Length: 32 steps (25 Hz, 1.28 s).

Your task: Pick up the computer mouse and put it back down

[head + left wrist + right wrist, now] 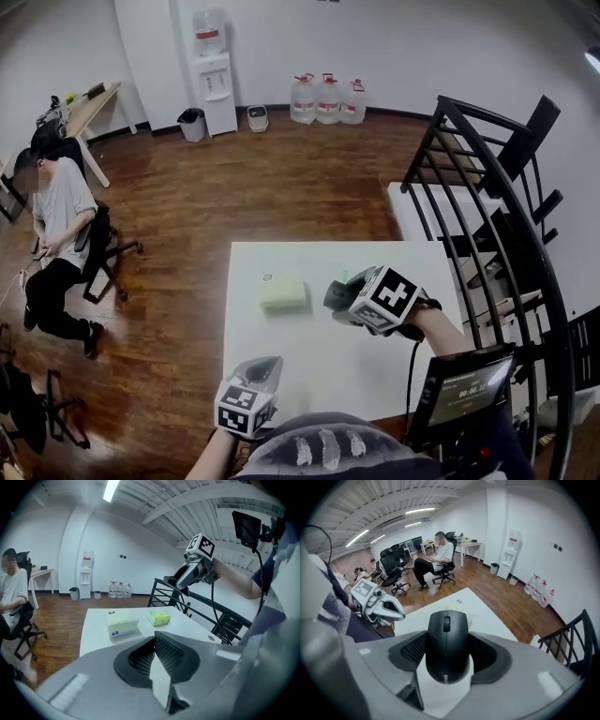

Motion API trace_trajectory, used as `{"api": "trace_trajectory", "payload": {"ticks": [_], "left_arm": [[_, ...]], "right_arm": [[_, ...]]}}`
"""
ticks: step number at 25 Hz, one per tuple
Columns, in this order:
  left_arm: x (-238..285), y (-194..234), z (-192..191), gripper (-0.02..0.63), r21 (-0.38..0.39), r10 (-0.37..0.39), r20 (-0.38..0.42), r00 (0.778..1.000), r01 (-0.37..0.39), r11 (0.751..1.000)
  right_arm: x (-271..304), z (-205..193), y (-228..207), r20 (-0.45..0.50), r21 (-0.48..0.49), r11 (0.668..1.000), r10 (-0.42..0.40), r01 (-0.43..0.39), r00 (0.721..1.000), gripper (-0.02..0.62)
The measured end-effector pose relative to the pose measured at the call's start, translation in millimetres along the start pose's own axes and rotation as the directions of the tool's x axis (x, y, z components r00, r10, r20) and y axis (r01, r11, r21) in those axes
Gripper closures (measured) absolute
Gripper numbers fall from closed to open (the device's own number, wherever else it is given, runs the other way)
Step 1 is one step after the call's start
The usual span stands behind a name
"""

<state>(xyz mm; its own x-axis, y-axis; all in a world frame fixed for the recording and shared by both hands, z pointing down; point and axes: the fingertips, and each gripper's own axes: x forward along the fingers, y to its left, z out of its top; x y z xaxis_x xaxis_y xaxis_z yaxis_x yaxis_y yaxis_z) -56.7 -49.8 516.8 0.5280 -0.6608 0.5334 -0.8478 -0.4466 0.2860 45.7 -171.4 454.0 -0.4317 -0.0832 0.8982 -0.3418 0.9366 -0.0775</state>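
The black computer mouse [446, 644] sits between the jaws of my right gripper [447, 657], which is shut on its sides. In the head view this gripper [339, 302] holds the mouse [336, 292] a little above the white table [319, 361], towards its right side. From the left gripper view the right gripper [180, 581] hangs in the air above the table's far end. My left gripper [154, 641] is shut with nothing in it. It stays low at the table's near edge [263, 371].
A pale tissue pack [283, 292] and a green packet [160, 618] lie on the table's far half. A black stair railing [487, 216] stands right of the table. A person sits on an office chair [56, 234] at the left. A small screen [464, 389] is at my right.
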Motion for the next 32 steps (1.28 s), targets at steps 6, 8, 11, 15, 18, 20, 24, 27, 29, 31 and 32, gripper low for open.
{"api": "trace_trajectory", "payload": {"ticks": [6, 8, 11, 15, 18, 20, 24, 27, 29, 31, 32], "left_arm": [[-0.2, 7.8, -15.0, 0.591, -0.021, -0.017, -0.007, 1.0, 0.017, 1.0], [-0.6, 8.1, -18.7, 0.591, -0.027, -0.026, -0.015, 1.0, 0.025, 0.999], [-3.3, 11.0, -25.9, 0.591, -0.041, -0.035, -0.019, 0.999, 0.034, 0.999], [-11.1, 20.3, -35.7, 0.591, -0.055, -0.033, -0.025, 0.999, 0.032, 0.998], [-16.4, 29.3, -43.8, 0.591, -0.065, -0.027, -0.03, 0.999, 0.025, 0.998], [-18.2, 33.9, -46.8, 0.591, -0.074, -0.022, -0.032, 0.999, 0.02, 0.997], [-21.6, 44.2, -53.5, 0.591, -0.09, -0.012, -0.043, 0.999, 0.008, 0.996], [-27.8, 50.9, -60.3, 0.591, -0.099, -0.01, -0.047, 0.999, 0.005, 0.995], [-29.8, 54.0, -62.4, 0.591, -0.106, -0.007, -0.048, 0.999, 0.002, 0.994], [-30.1, 56.3, -62.8, 0.591, -0.112, -0.004, -0.048, 0.999, -0.002, 0.994], [-30.4, 57.1, -63.2, 0.591, -0.114, -0.002, -0.049, 0.999, -0.003, 0.993]], "right_arm": [[54.9, -25.2, -14.5, -0.028, 0.184, 0.982, -0.033, 0.038, 0.999, 0.305], [70.9, -34.1, -18.3, -0.039, 0.24, 0.97, -0.035, 0.044, 0.999, 0.305], [94.4, -46.2, -20.5, -0.047, 0.324, 0.945, -0.037, 0.051, 0.998, 0.305], [120.1, -58.9, -22.5, -0.055, 0.411, 0.909, -0.044, 0.063, 0.998, 0.305], [138.2, -68.6, -25.8, -0.057, 0.483, 0.873, -0.045, 0.067, 0.997, 0.305], [147.5, -75.5, -28.7, -0.063, 0.52, 0.851, -0.045, 0.071, 0.997, 0.305], [168.0, -86.8, -33.8, -0.08, 0.588, 0.805, -0.04, 0.08, 0.996, 0.305], [184.9, -96.9, -33.1, -0.102, 0.633, 0.768, -0.045, 0.099, 0.994, 0.305], [193.0, -104.1, -33.2, -0.122, 0.65, 0.751, -0.045, 0.114, 0.991, 0.305], [199.6, -110.0, -34.1, -0.144, 0.659, 0.742, -0.04, 0.126, 0.989, 0.305], [202.8, -112.5, -34.5, -0.154, 0.663, 0.737, -0.038, 0.131, 0.987, 0.305]]}}
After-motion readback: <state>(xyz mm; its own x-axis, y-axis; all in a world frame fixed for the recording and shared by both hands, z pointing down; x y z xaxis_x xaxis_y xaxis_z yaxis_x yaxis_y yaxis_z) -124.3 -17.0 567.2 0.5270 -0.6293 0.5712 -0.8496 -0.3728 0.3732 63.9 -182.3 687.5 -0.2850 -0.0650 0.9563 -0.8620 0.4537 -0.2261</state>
